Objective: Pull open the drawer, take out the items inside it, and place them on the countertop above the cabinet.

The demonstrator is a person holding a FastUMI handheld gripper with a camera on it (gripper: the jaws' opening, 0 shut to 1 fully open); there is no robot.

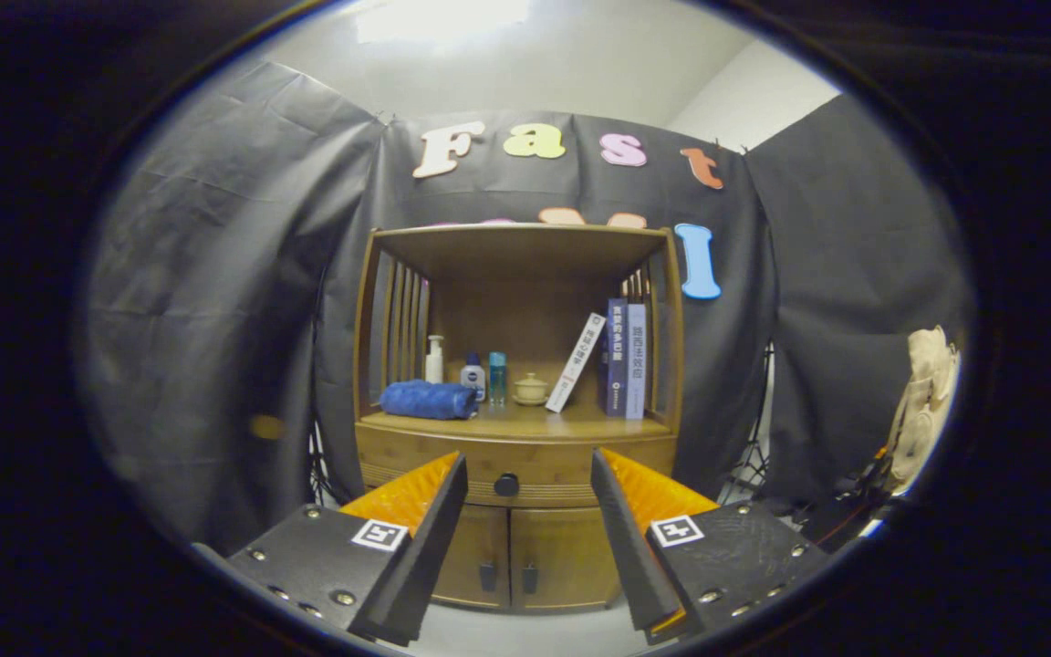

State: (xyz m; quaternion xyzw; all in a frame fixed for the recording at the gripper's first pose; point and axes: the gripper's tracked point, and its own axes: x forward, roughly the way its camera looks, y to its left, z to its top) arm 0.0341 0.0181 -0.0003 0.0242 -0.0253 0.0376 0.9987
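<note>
Black cloth hangs round a wooden cabinet (516, 511) whose countertop (525, 422) carries a blue towel (428, 399), bottles and books, and I hold the gripper (528, 474) spread, its fingers framing the shut drawer (544, 464) beyond

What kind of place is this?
Probably a recording booth set up like a home corner: black cloth walls, a wooden cabinet holding books and bottles. The open gripper faces its drawer knob.
</note>
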